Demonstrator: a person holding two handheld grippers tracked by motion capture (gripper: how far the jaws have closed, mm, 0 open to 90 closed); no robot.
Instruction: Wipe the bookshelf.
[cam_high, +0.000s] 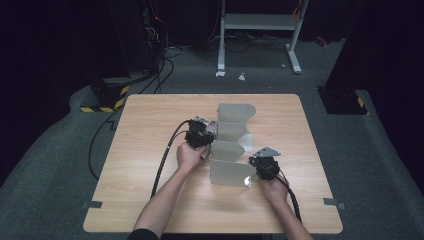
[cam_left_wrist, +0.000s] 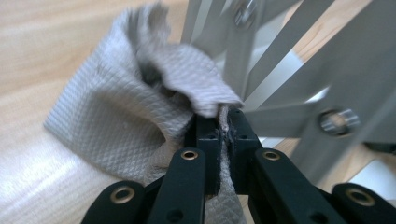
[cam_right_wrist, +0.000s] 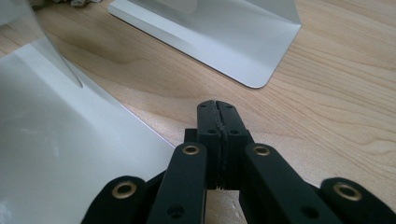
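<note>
**benchfan:** High view first. There's a pale metal rack (cam_high: 231, 145) of curved plates standing mid-desk (cam_high: 150, 200). The left gripper (cam_high: 201, 134) sits tight against the rack's left side, and the right gripper (cam_high: 264, 165) is at the rack's near right corner. Looks like a wipe-down job to me.

**wipes4days:** Agreed. In the left gripper view the jaws are clenched on a grey cloth (cam_left_wrist: 140, 112), with a fold of it pinched right at the tips. The rest bunches out to the left and drapes onto the desk. It's just beside the rack's slats (cam_left_wrist: 261, 70), and I can't tell if it's actually touching them.

**benchfan:** Right gripper view: jaws clenched on nothing, hanging over bare wood between two flat plates (cam_right_wrist: 210, 32).

**wipes4days:** So my take for doing this well: keep that pinch firm so the cloth doesn't slip out. Lead with the loose bunch, not the hard tips, so metal doesn't scrape metal. Go along each slat rather than across.

**benchfan:** And I'd rest the right one on the base plate (cam_right_wrist: 70, 154). A light rack like that probably slides once you push on it.
</note>
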